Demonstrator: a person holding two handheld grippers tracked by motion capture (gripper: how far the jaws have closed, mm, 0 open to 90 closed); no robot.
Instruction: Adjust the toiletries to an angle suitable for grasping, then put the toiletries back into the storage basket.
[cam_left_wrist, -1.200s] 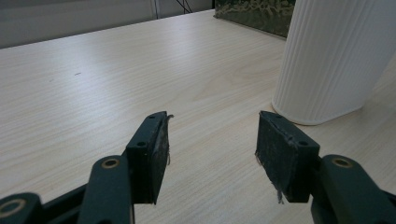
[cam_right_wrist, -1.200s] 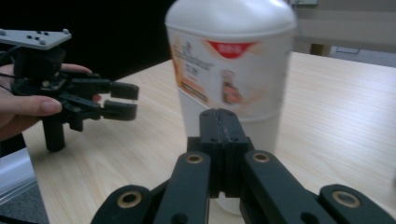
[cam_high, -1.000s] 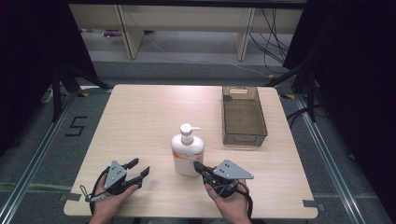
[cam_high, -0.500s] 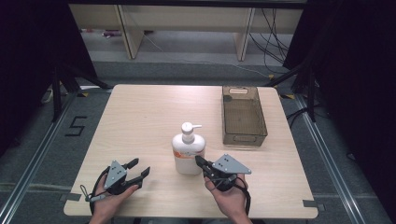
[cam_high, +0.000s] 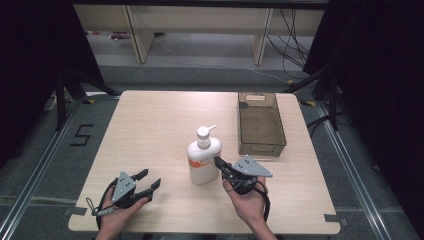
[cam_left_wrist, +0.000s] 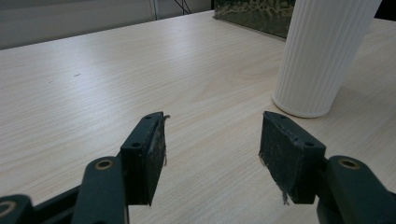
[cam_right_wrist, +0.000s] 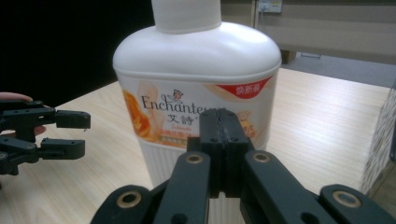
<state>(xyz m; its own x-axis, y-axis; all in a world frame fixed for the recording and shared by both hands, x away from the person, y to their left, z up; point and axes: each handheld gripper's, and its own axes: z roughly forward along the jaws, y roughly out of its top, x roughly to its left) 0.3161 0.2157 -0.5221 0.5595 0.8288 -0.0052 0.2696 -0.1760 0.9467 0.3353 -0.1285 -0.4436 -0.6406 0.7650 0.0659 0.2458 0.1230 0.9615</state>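
The pump bottle (cam_high: 203, 159) is standing upright mid-bench (cam_high: 150, 125), beside the bin (cam_high: 261, 122). The right tongs (cam_high: 218, 161), pressed together and empty, are nosing its label; part them before grasping the body. The left tongs (cam_high: 148, 179) are resting apart. Count: one bottle, one bin, two tongs.

Pump bottle (cam_right_wrist: 196, 88) top cut off by the right gripper view's upper edge, lower label behind tool (cam_right_wrist: 223, 122).

Grey carpeted floor (cam_high: 165, 75), pale wooden shelving (cam_high: 195, 22) behind, black curtains (cam_high: 35, 65) flanking.
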